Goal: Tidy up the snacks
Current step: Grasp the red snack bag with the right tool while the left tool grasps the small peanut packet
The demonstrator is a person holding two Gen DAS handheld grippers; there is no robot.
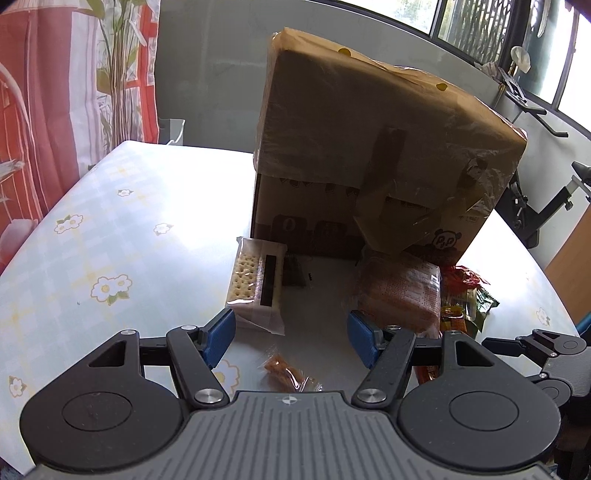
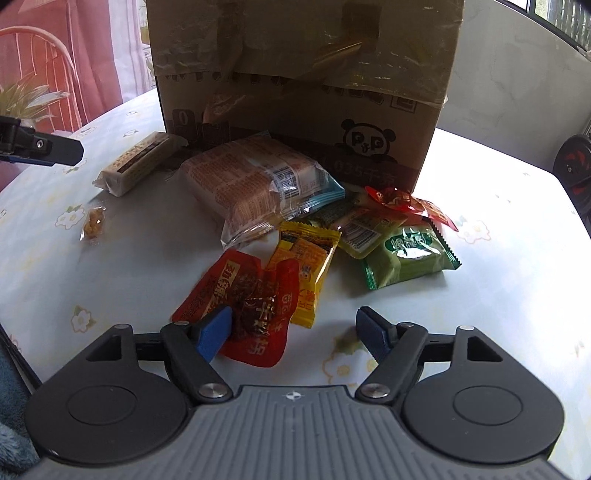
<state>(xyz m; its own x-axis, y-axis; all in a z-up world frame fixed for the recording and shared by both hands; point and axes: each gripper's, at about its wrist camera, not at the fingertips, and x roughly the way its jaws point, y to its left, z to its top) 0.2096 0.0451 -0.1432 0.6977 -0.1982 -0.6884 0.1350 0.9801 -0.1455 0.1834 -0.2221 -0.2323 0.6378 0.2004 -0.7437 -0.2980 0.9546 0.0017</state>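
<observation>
Cardboard box (image 1: 369,166), taped and upright, at centre of flowered tablecloth (image 1: 92,229).

Left wrist view: left gripper (image 1: 291,338) with blue pads wide apart, gripping nothing, poised over bare cloth. Cracker pack (image 1: 256,284) just beyond left pad, whether touching not clear. Small orange candy (image 1: 286,373) on cloth between the pads, near the gripper body. Brown-printed pack (image 1: 402,291) beyond right pad, in front of box. Snack heap at right mostly hidden behind that pack. Part of right gripper (image 1: 546,350) at far right edge. Curtain (image 1: 44,110) and windows (image 1: 480,26) behind, seen only here.

Right wrist view: right gripper (image 2: 295,330) open wide, clamping nothing; left pad overlapping red sachet (image 2: 240,306), right pad over bare cloth. Heap laid out in full only here: yellow sachet (image 2: 306,262) partly under the red one, green pouch (image 2: 410,254), red twist-wrapped sweet (image 2: 395,197), all beside the printed pack (image 2: 251,184). Panda print (image 2: 367,138) on box face. Tip of left gripper (image 2: 40,147) at left edge.
</observation>
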